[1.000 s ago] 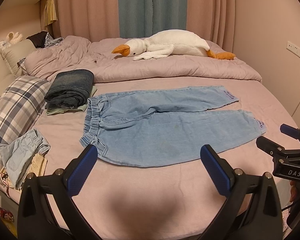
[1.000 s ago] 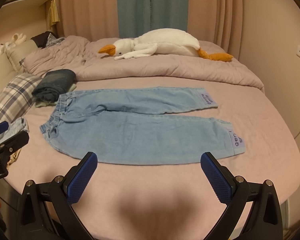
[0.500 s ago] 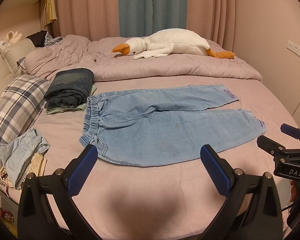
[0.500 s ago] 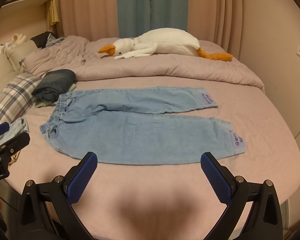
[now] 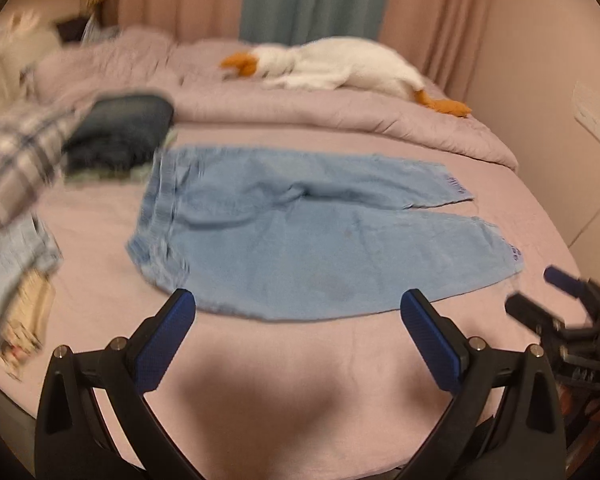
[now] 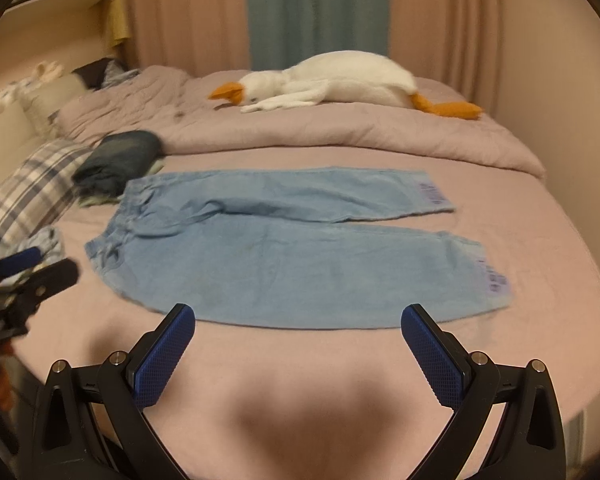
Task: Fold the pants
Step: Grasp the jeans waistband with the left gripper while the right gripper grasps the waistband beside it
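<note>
I have the left tool (image 5: 298, 312) and right tool (image 6: 298, 326) both spread wide, gripping nothing, over the bed (image 6: 300, 360). The light blue pants (image 6: 284, 252) lie flat just beyond, waistband toward the folded dark jeans (image 6: 120, 156).

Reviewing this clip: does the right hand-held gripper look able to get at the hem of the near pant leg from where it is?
Probably yes. The right hand-held gripper is open, and nothing lies between it and the near-leg hem of the light blue pants, which lie flat on the bed sheet.
</note>
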The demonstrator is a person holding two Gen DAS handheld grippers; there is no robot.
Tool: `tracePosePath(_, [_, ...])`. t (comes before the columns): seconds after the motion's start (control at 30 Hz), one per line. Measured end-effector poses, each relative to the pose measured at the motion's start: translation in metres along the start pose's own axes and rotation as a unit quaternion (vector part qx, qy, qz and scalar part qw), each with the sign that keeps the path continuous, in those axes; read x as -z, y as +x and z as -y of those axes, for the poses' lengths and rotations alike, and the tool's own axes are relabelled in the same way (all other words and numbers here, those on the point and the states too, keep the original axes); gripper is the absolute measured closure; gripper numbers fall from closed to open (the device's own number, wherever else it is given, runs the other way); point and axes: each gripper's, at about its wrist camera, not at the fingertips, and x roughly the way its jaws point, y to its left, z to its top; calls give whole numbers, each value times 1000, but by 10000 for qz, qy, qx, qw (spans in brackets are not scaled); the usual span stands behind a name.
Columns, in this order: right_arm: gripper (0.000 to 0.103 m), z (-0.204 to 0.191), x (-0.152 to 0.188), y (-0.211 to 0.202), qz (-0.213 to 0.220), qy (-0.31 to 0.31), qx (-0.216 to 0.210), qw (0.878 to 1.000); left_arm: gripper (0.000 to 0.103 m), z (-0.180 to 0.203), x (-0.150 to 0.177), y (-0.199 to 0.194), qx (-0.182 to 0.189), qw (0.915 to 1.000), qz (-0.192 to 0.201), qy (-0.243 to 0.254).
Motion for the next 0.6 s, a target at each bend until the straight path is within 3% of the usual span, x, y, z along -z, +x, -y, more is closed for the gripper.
tracePosePath(0.1, [0,-21,18,29,-213,-468,-209,9985,1,-40,18,26,223,9969,-139,-745])
tracePosePath(0.2, [0,-44,33,51,-224,-900,-529,9943,1,-80,38,47,381,9855,-325,-1619])
tracePosePath(0.3, [0,-70,44,80,-257,-1387,-778,9869,1,-108,42,56,284,9767,-630,-2033])
tracePosePath(0.4, [9,-93,45,105,-231,-1864,-811,9789,4,-126,33,72,65,9754,-459,-2157])
tracePosePath(0.47, [12,-105,42,121,-244,-2047,-828,9750,12,-135,21,94,45,9751,-273,-2198])
tracePosePath(0.53, [14,-117,40,136,-207,-2233,-881,9705,40,-143,11,112,126,9724,-268,-2313])
tracePosePath(0.57, [21,-123,39,144,-169,-2363,-866,9677,47,-148,7,122,204,9700,-319,-2400])
tracePosePath(0.6, [27,-128,40,149,-157,-2454,-849,9656,65,-150,4,129,191,9677,-412,-2482])
